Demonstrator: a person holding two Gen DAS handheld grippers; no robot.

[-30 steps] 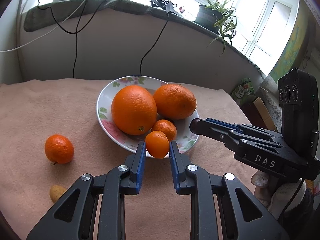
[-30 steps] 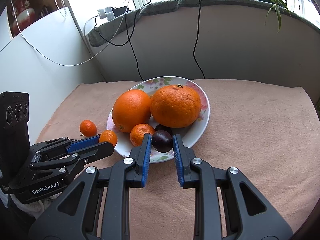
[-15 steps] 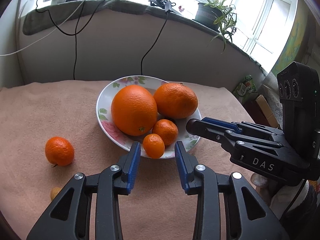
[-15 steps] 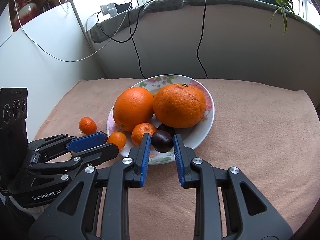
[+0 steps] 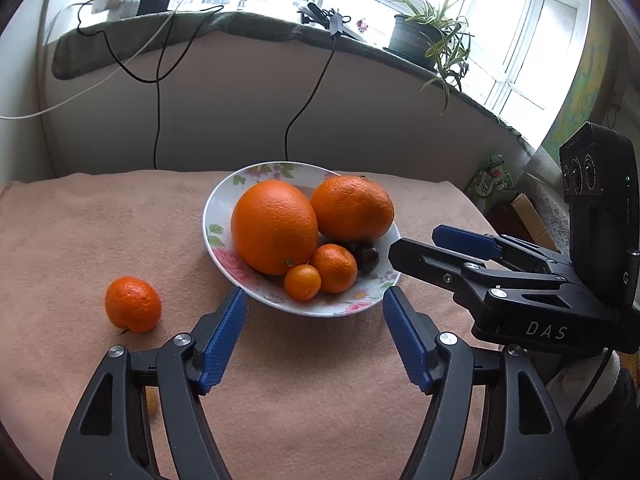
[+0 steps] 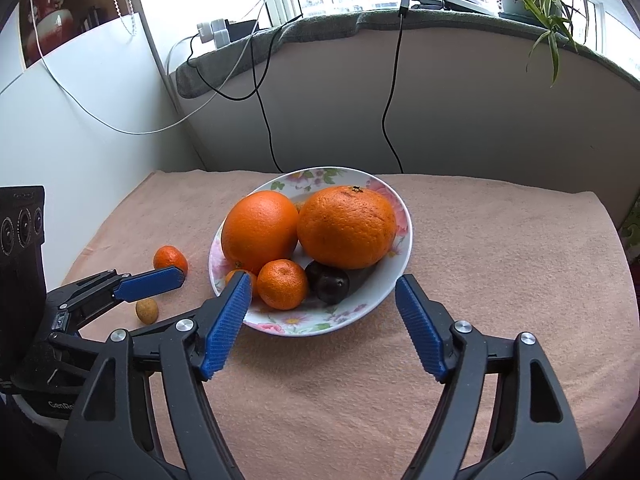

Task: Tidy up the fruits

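Note:
A floral plate (image 5: 218,216) (image 6: 404,236) holds two big oranges (image 5: 274,226) (image 6: 346,226), a mandarin (image 5: 334,268) (image 6: 282,284), a small kumquat-like fruit (image 5: 302,282) and a dark plum (image 5: 366,257) (image 6: 328,282). A loose mandarin (image 5: 133,304) (image 6: 170,258) and a small tan fruit (image 6: 146,311) lie on the cloth left of the plate. My left gripper (image 5: 316,320) is open and empty just in front of the plate. My right gripper (image 6: 324,310) is open and empty, near the plate's front rim.
A pinkish cloth (image 5: 80,232) covers the table. A curved wall (image 5: 240,100) with hanging cables (image 5: 158,120) stands behind. A potted plant (image 5: 416,36) sits on the sill. The table's right edge drops off to boxes (image 5: 520,212).
Both grippers opened wide and drew back. The left let go of the small orange fruit, the right let go of the plum; both fruits now rest on the plate.

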